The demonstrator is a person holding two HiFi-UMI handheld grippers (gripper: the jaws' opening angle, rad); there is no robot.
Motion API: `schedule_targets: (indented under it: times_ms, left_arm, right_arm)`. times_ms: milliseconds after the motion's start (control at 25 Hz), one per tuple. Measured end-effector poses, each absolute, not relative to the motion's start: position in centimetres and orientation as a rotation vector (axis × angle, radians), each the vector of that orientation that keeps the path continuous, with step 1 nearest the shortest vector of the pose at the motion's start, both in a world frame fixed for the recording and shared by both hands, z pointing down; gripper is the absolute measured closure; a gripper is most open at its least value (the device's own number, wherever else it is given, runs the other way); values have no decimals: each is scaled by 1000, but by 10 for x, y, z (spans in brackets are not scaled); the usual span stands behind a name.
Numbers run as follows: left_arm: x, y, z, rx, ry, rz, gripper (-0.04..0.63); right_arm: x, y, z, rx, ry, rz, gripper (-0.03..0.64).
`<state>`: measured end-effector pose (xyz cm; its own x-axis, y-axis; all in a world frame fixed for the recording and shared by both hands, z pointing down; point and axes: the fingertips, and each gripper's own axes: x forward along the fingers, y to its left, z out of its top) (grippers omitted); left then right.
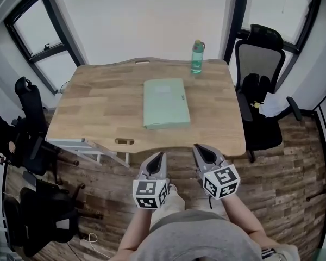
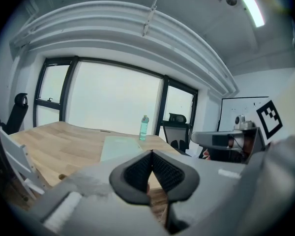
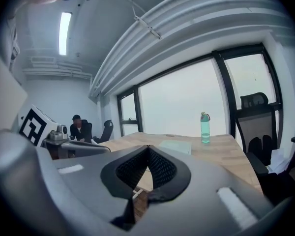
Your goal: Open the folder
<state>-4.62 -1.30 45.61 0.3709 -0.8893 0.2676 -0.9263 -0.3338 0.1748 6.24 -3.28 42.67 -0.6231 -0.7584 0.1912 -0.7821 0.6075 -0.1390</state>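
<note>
A pale green folder (image 1: 165, 103) lies closed and flat in the middle of the wooden table (image 1: 98, 99). My left gripper (image 1: 162, 155) and right gripper (image 1: 198, 147) hover side by side just short of the table's near edge, both pointing at the folder and well apart from it. Each is shut with nothing between its pads. In the left gripper view the folder (image 2: 119, 148) shows beyond the shut left gripper (image 2: 151, 152). In the right gripper view the folder (image 3: 176, 146) lies past the shut right gripper (image 3: 148, 147).
A teal water bottle (image 1: 197, 57) stands at the table's far right, behind the folder. A black office chair (image 1: 259, 86) sits at the table's right side, and more chairs (image 1: 30, 140) on the left. A white frame (image 1: 84, 144) leans under the table's near left corner. A seated person (image 3: 80, 127) is far off.
</note>
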Motion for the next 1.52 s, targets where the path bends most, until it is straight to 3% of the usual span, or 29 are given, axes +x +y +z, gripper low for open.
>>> schedule_targets:
  times_ms: [800,1520]
  left_arm:
    - [-93,-150,486,2409,-1468,272,591]
    - [-103,-195,533,2387,-1421,417,591]
  right_arm:
    - [37,-173,456,1471,-2575,359,615]
    - [60,-248,542,1443,-2367,472,615]
